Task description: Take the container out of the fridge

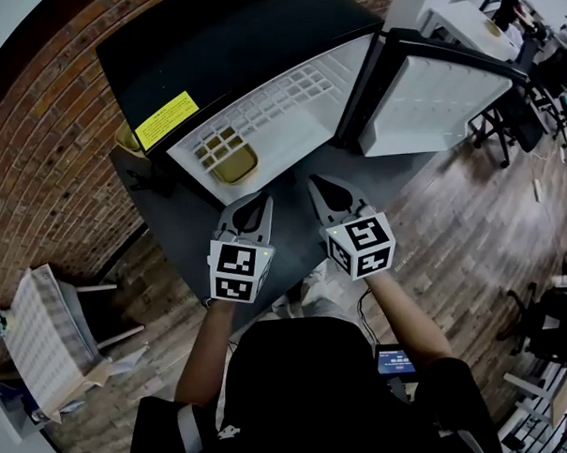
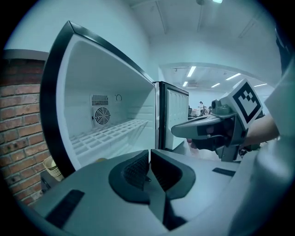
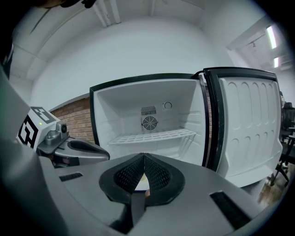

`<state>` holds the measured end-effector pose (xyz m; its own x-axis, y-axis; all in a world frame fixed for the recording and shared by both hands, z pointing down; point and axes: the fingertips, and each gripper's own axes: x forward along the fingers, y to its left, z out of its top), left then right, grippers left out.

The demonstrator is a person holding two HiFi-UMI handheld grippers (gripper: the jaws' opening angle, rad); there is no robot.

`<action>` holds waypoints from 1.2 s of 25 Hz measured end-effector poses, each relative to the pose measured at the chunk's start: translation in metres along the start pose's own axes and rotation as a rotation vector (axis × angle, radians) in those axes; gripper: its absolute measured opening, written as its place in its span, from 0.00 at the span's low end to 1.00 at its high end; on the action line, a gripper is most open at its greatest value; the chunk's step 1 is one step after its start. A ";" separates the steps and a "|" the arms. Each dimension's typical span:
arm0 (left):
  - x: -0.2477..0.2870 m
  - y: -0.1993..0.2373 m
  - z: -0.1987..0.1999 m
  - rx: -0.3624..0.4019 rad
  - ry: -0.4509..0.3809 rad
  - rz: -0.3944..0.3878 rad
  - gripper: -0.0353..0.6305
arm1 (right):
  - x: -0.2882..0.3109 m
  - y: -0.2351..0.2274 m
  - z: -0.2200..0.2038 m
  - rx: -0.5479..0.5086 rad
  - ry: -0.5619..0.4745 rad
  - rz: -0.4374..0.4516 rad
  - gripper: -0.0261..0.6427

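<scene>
A small black fridge (image 1: 238, 44) stands on a dark stand with its door (image 1: 428, 97) swung open to the right. Its white inside holds a wire shelf (image 1: 278, 104). Under the shelf's left end sits a yellowish container (image 1: 232, 160). My left gripper (image 1: 255, 205) is just in front of the opening, a short way from the container, with its jaws shut and empty (image 2: 150, 154). Beside it on the right, my right gripper (image 1: 321, 184) also points into the fridge, shut with nothing held (image 3: 144, 159).
A stack of pale cups (image 1: 127, 138) stands outside the fridge's left wall, against the brick wall (image 1: 45, 137). A yellow sticker (image 1: 166, 120) is on the fridge top. A chair with a white cloth (image 1: 54, 334) stands at the lower left. Office chairs (image 1: 504, 127) are at the right.
</scene>
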<state>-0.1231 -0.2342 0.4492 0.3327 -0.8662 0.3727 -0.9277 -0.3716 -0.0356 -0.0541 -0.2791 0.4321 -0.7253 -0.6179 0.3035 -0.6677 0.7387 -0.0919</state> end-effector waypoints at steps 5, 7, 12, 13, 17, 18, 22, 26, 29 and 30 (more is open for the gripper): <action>0.033 0.002 -0.010 -0.006 0.062 0.028 0.08 | 0.017 -0.024 -0.005 0.009 0.023 0.039 0.10; 0.047 0.003 -0.015 -0.003 0.091 0.028 0.08 | 0.025 -0.033 -0.009 0.012 0.037 0.054 0.10; 0.081 0.007 -0.030 -0.018 0.173 0.006 0.21 | 0.045 -0.055 -0.024 0.032 0.078 0.090 0.10; 0.088 0.010 -0.033 -0.025 0.189 0.009 0.22 | 0.049 -0.058 -0.027 0.034 0.084 0.097 0.10; 0.108 0.020 -0.056 0.024 0.285 0.047 0.25 | 0.061 -0.072 -0.037 0.047 0.107 0.117 0.10; 0.112 0.023 -0.059 0.052 0.308 0.055 0.26 | 0.064 -0.075 -0.039 0.050 0.112 0.121 0.10; 0.122 0.037 -0.073 0.177 0.397 0.087 0.26 | 0.076 -0.084 -0.047 0.065 0.131 0.141 0.10; 0.131 0.045 -0.088 0.290 0.489 0.100 0.27 | 0.087 -0.085 -0.055 0.072 0.148 0.166 0.10; 0.138 0.047 -0.096 0.363 0.551 0.089 0.27 | 0.095 -0.085 -0.058 0.077 0.156 0.179 0.10; 0.141 0.049 -0.099 0.391 0.573 0.085 0.27 | 0.097 -0.085 -0.059 0.077 0.158 0.182 0.10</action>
<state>-0.1378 -0.3419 0.5917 0.0200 -0.6247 0.7806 -0.7815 -0.4967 -0.3775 -0.0578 -0.3857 0.5250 -0.8037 -0.4225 0.4189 -0.5436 0.8077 -0.2284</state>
